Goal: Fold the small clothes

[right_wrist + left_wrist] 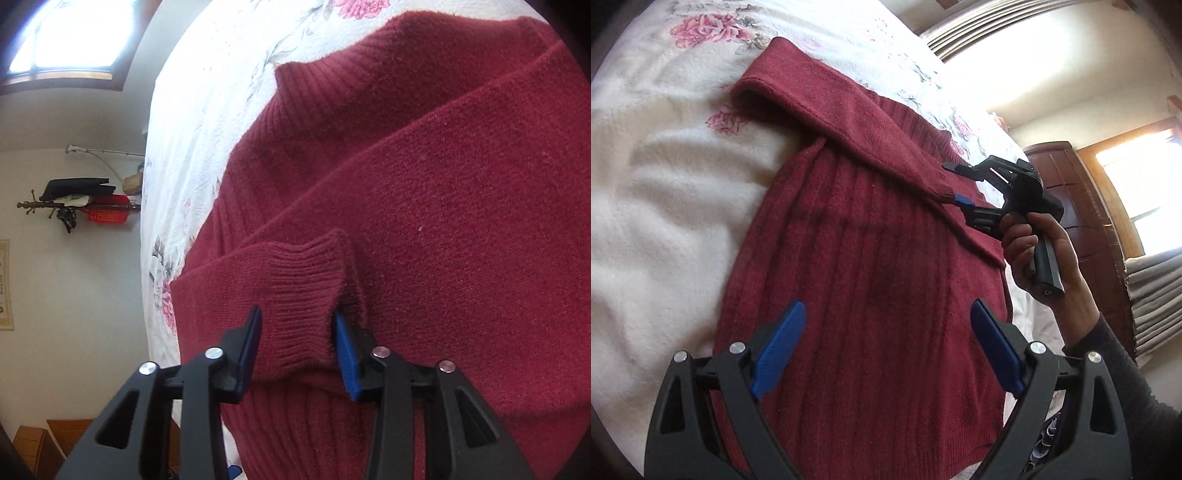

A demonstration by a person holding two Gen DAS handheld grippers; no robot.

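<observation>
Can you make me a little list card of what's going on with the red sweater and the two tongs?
garment: dark red ribbed sweater
lying on: white flowery blanket
sleeve: folded across the sweater's body
right tongs: fingers either side of the sleeve cuff
left tongs: open, empty, above the sweater's lower part
folding: not finished

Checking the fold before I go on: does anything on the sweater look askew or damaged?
No damage shows. The sleeve lies slanted across the sweater, its cuff bunched between the right gripper fingers.
</observation>
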